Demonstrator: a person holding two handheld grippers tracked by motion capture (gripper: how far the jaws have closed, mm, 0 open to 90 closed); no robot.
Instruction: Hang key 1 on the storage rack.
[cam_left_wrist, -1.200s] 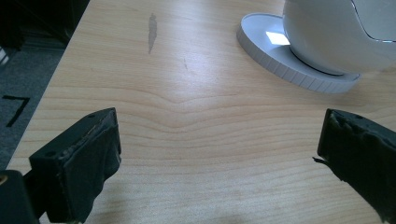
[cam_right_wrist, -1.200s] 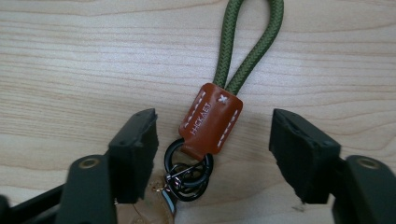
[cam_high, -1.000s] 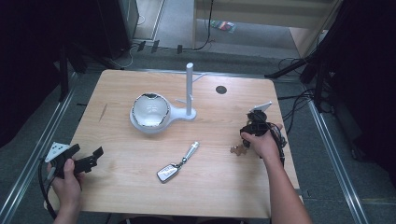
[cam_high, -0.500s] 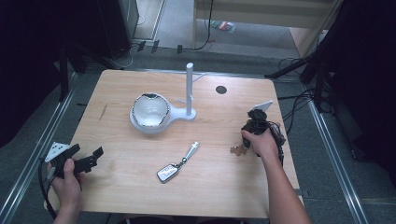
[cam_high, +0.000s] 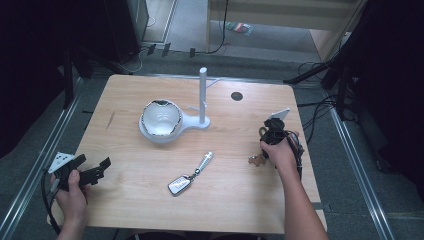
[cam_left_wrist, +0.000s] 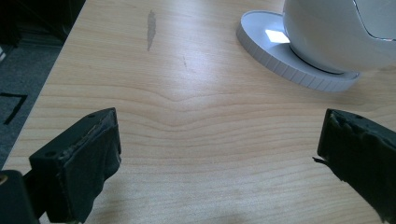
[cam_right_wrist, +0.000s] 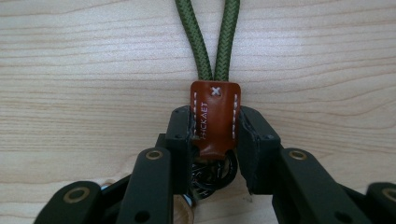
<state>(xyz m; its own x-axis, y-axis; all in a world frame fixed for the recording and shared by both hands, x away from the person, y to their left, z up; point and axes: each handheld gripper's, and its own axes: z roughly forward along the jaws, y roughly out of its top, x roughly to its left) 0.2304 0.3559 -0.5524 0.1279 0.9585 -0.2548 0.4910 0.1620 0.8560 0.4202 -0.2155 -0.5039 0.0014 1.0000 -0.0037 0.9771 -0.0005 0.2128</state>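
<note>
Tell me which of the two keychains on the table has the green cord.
The one clamped in the right gripper: the brown leather tab keychain carries a green cord loop. The silver key fob at mid-table has a metal strap instead.

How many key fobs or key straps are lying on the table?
2: a silver key fob at the table's middle front, and a brown leather key strap clamped in the right gripper.
</note>
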